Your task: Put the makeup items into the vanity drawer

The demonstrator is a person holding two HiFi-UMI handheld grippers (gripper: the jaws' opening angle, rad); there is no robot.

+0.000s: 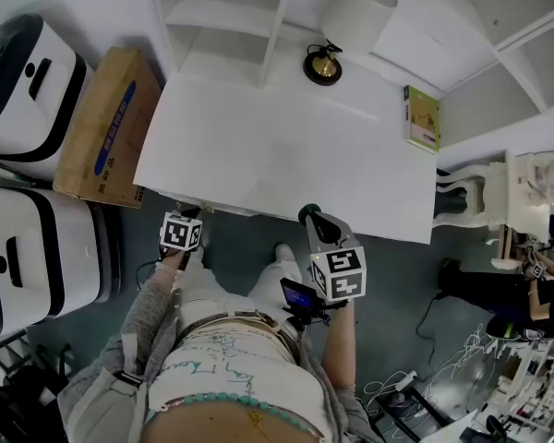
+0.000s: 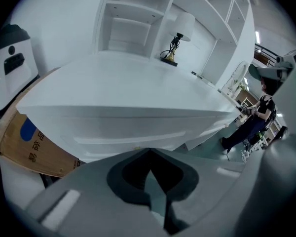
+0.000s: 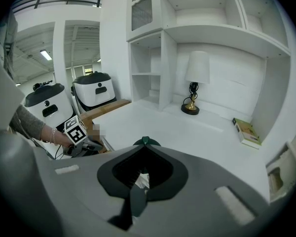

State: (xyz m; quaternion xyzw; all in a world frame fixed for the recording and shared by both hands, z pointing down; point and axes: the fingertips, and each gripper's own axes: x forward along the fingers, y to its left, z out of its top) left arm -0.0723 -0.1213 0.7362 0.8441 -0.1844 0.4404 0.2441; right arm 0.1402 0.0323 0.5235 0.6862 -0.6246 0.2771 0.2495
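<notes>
Left claw (image 2: 149,154) — jaws together, empty, vanity (image 2: 138,115) just ahead; right claw (image 3: 144,143) — jaws likewise together, lamp (image 3: 195,83) well ahead

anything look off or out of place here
Nothing looks spilled, askew or damaged. The table holds only a lamp and a book. No makeup items show in any view, which is odd for this task.

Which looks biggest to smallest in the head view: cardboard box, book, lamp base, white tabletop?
1. white tabletop
2. cardboard box
3. book
4. lamp base
The book and the lamp base look fairly close.
</notes>
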